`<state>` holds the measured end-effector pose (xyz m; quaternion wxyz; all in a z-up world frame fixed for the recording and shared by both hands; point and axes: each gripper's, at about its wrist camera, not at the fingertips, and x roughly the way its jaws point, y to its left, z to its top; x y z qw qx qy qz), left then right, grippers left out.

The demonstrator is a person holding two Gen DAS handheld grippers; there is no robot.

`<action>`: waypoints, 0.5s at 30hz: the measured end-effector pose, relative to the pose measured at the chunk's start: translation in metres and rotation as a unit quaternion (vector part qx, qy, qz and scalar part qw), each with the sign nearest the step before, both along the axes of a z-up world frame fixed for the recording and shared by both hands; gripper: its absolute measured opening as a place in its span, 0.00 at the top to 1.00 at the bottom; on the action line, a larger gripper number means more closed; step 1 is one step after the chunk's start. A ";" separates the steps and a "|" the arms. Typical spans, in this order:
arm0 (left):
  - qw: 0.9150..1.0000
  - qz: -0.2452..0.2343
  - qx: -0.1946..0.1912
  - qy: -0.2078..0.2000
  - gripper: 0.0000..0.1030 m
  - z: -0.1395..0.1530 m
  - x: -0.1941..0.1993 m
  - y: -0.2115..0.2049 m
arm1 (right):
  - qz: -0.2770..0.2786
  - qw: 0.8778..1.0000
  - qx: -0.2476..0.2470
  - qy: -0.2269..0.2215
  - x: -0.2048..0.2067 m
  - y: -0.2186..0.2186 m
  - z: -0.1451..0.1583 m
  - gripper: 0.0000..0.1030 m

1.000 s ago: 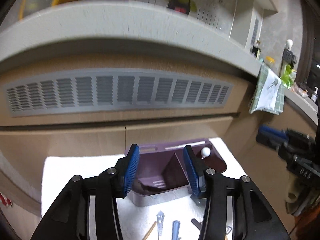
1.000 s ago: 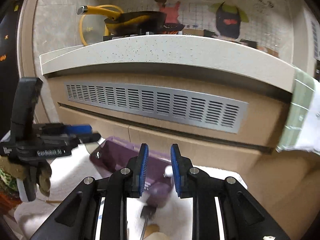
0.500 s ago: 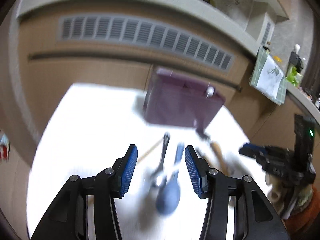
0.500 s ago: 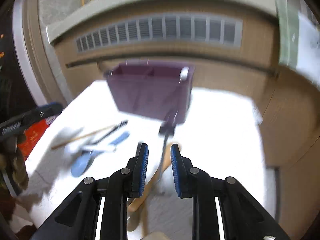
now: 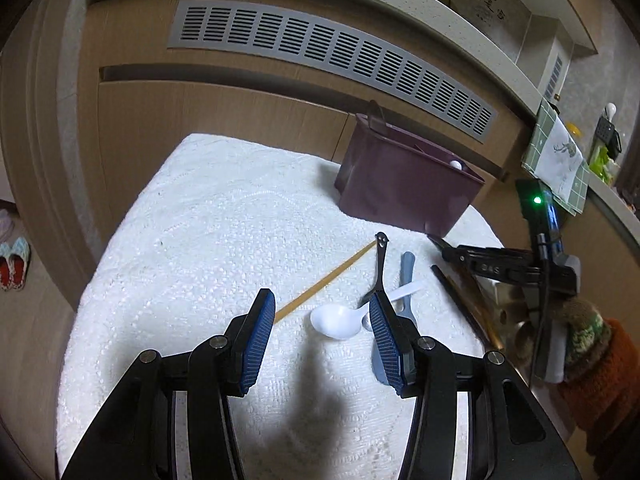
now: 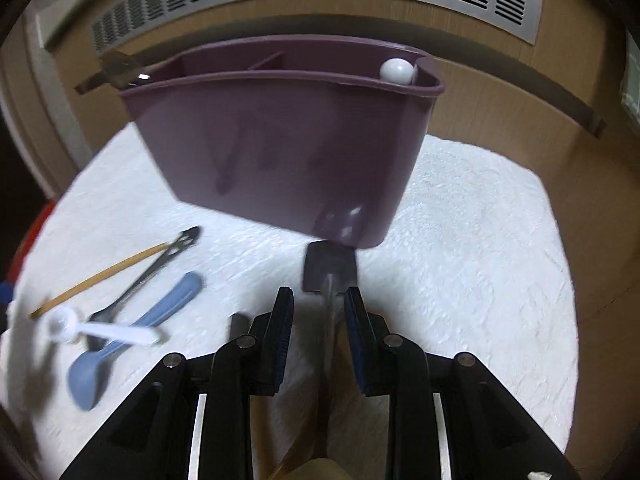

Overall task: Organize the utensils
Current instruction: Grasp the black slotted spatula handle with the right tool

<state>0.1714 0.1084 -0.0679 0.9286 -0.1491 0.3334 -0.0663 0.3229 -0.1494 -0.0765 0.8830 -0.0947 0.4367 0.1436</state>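
A purple utensil caddy (image 5: 404, 184) (image 6: 280, 148) stands at the far side of a white towel (image 5: 208, 240); a white knob (image 6: 395, 71) pokes out of it. On the towel lie a white spoon (image 5: 340, 320), a blue spoon (image 6: 132, 340), a black utensil (image 5: 380, 264), a wooden chopstick (image 5: 324, 282) and a dark spatula (image 6: 329, 270). My left gripper (image 5: 320, 332) is open above the white spoon. My right gripper (image 6: 318, 324) is open, its jaws either side of the spatula's handle, not closed on it.
A wooden cabinet front with a grey vent (image 5: 328, 56) rises behind the towel. A green checked cloth (image 5: 560, 156) hangs at right. Slippers (image 5: 14, 260) lie on the floor at left. The right gripper's body (image 5: 516, 268) shows at the towel's right edge.
Both grippers have tilted down from the cabinet front and lowered toward the utensils on the towel. The right gripper's jaws have opened wider.
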 end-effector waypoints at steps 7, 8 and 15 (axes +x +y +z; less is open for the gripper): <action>1.000 -0.008 -0.008 0.017 0.51 -0.014 0.007 0.000 | -0.033 0.999 -0.006 0.013 0.018 -0.002 -0.004 0.65; 1.000 -0.008 -0.008 0.022 0.51 -0.016 0.008 0.001 | -0.033 0.999 0.002 0.017 0.018 -0.004 -0.004 0.66; 0.998 -0.012 -0.024 0.053 0.51 -0.026 0.015 -0.001 | -0.001 1.000 0.010 0.012 -0.019 -0.020 -0.001 0.80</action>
